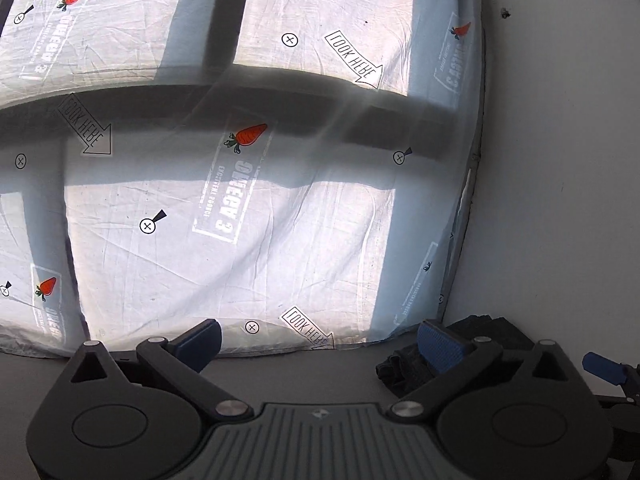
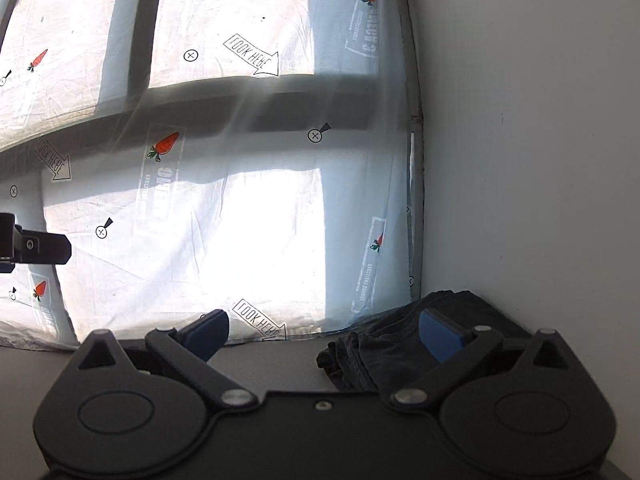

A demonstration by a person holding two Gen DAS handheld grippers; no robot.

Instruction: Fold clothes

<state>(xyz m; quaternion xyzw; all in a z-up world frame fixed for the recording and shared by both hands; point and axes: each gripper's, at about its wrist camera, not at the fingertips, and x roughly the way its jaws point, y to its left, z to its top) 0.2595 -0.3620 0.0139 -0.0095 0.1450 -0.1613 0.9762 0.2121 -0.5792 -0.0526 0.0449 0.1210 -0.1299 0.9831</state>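
A crumpled dark garment (image 2: 376, 344) lies bunched on the grey surface by the white wall, just past the edge of the white printed sheet; it also shows in the left wrist view (image 1: 404, 368). My right gripper (image 2: 324, 334) is open and empty, its right blue pad over the garment. My left gripper (image 1: 320, 342) is open and empty, its right pad at the garment's edge. The right gripper's blue fingertip (image 1: 602, 366) shows at the left wrist view's right edge. Part of the left gripper (image 2: 36, 246) shows at the right wrist view's left edge.
A white sheet (image 1: 240, 208) printed with carrots and "LOOK HERE" arrows covers a bed ahead, crossed by window-frame shadows. A white wall (image 2: 540, 140) runs along the right. A grey surface (image 1: 300, 372) lies under the grippers.
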